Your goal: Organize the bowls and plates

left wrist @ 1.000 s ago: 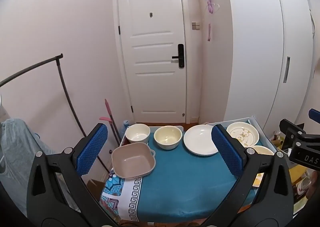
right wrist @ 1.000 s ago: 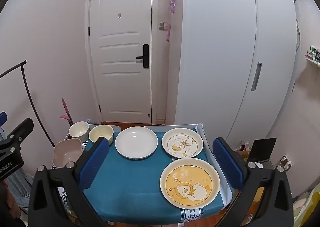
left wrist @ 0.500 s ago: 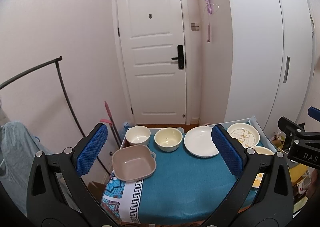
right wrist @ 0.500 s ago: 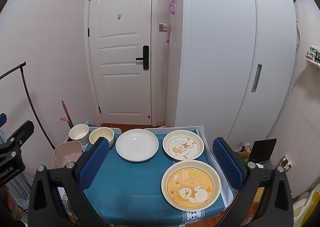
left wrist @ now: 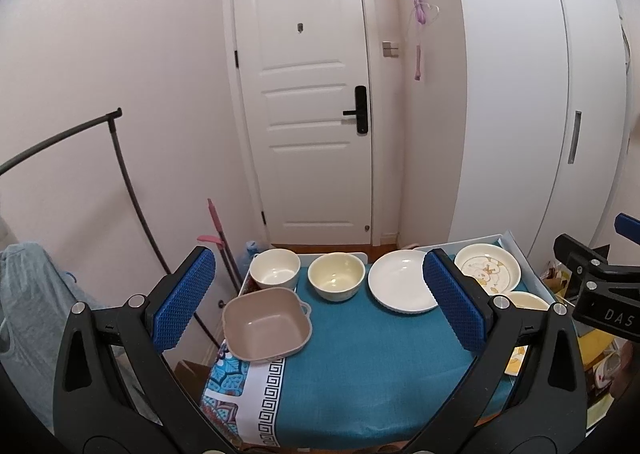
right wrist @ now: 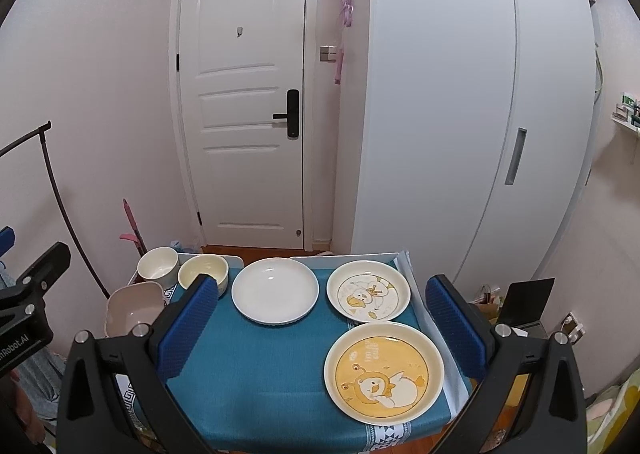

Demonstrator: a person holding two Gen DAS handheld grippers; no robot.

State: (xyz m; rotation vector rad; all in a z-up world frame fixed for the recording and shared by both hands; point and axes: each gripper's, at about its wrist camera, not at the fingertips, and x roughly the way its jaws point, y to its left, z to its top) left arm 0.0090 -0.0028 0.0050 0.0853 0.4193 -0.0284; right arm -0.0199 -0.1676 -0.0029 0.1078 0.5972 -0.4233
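Both claws spread wide, gripping nothing, hanging above the near edge of the table (left wrist: 360, 382). Left claw (left wrist: 320, 302) right over the pink square bowl (left wrist: 266, 324), two round bowls (left wrist: 275, 268) (left wrist: 337, 276) just past it. Right claw (right wrist: 320, 326) framing the white plate (right wrist: 275, 290), yellow bear plate (right wrist: 384, 372) and duck plate (right wrist: 368, 296).

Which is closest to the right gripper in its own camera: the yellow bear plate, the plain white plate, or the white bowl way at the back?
From the right gripper, both fingers spread wide:
1. Yellow cartoon bear plate, nearest, front right of the blue tablecloth.
2. Plain white round plate, farther back, near the middle.
3. White round bowl, farthest, back left corner.
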